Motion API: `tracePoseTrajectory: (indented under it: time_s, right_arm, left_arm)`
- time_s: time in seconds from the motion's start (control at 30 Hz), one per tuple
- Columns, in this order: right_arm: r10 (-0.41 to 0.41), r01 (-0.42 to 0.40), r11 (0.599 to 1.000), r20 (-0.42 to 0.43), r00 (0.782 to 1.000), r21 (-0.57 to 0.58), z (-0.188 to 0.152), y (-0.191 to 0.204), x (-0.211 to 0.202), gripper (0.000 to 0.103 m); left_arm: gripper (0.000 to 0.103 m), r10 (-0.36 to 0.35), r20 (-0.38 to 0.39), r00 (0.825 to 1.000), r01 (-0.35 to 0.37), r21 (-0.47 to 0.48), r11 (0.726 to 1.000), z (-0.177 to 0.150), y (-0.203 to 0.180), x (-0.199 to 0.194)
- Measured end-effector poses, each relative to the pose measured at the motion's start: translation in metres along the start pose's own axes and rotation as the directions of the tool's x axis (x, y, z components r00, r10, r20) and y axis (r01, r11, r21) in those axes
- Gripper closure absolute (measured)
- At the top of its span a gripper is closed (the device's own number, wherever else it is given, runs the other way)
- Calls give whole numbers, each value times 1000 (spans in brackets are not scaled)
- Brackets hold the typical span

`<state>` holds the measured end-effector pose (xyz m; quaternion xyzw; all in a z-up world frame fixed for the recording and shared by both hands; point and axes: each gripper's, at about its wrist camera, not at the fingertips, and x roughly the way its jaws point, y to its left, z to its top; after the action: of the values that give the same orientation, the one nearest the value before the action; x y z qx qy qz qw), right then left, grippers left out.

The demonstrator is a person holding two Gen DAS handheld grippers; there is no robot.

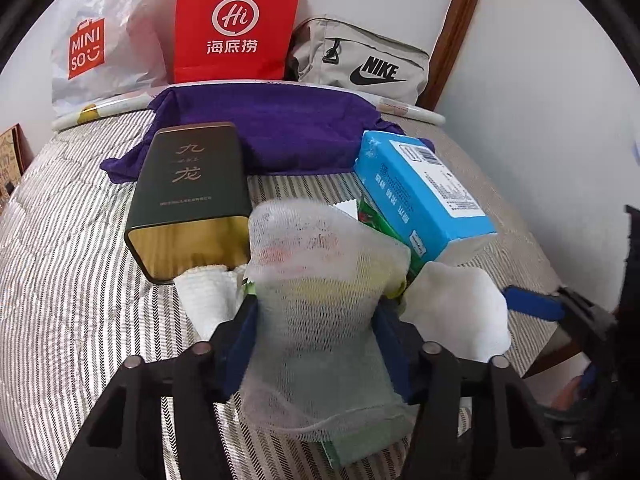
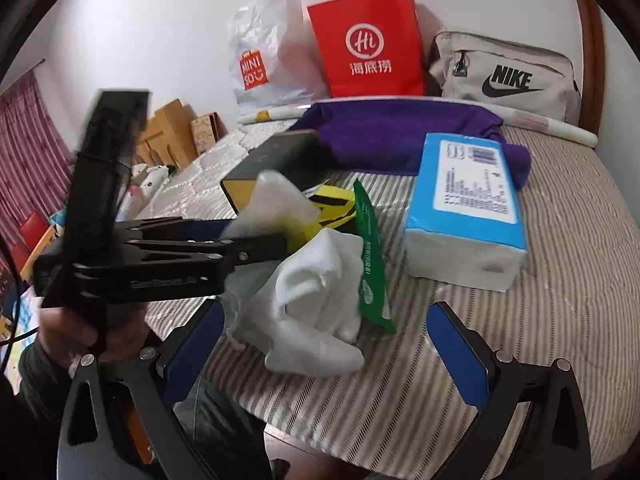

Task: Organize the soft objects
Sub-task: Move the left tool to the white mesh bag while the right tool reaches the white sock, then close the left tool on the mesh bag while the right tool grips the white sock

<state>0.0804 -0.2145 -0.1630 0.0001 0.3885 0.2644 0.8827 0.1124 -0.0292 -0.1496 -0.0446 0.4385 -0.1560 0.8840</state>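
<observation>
1. In the left wrist view, we see the left gripper [image 1: 316, 320] closed on the white mesh sleeve [image 1: 320, 280], which sits squeezed between both blue fingers [image 1: 244, 332] above the striped bed cover [image 1: 80, 240], in front of the dark tin [image 1: 188, 192].
2. In the right wrist view, we see the right gripper [image 2: 326, 344] spread wide and holding nothing; the white sock [image 2: 316, 304] lies between its fingers, just ahead, beside the green packet [image 2: 370, 256].
</observation>
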Motion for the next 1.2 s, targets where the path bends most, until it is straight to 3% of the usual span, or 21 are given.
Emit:
tracePoseTrajectory:
  time_s: [0.1, 0.23, 0.37, 0.53, 0.7, 0.97, 1.1, 1.17, 1.2]
  right_arm:
    - [-22, 22, 1000, 4, 1000, -12, 0, 6, 9, 4]
    - [-22, 22, 999, 15, 1000, -40, 2, 13, 13, 24]
    - [-5, 5, 999, 7, 1000, -38, 5, 13, 15, 52]
    - [11, -11, 999, 19, 1000, -39, 6, 10, 9, 73]
    - [38, -38, 999, 19, 999, -28, 5, 8, 8, 84]
    - [52, -52, 999, 3, 999, -15, 6, 4, 6, 83]
    - [26, -27, 999, -33, 999, -17, 2, 4, 13, 73]
    - [37, -38, 999, -42, 998, -9, 2, 3, 16, 57]
    - [40, -41, 999, -43, 998, -6, 1, 3, 16, 53]
  left_arm:
    - [51, -13, 3, 1000, 13, -10, 1000, -1, 6, -4]
    - [51, -8, 9, 1000, 8, -34, 999, -2, 21, -11]
    - [51, 8, 22, 1000, -7, -75, 997, -3, 39, -19]
    - [51, 21, 15, 1000, -19, -141, 990, -6, 59, -20]
    - [51, 20, 5, 1000, -19, -195, 981, -12, 73, -20]
    - [51, -43, -23, 999, 38, -181, 983, -14, 64, -15]
    - [42, -2, -51, 999, -6, -150, 989, -12, 55, -8]
    - [42, 16, -58, 998, -24, -140, 990, -11, 52, -5]
    - [39, 14, -62, 998, -23, -140, 990, -12, 52, -3]
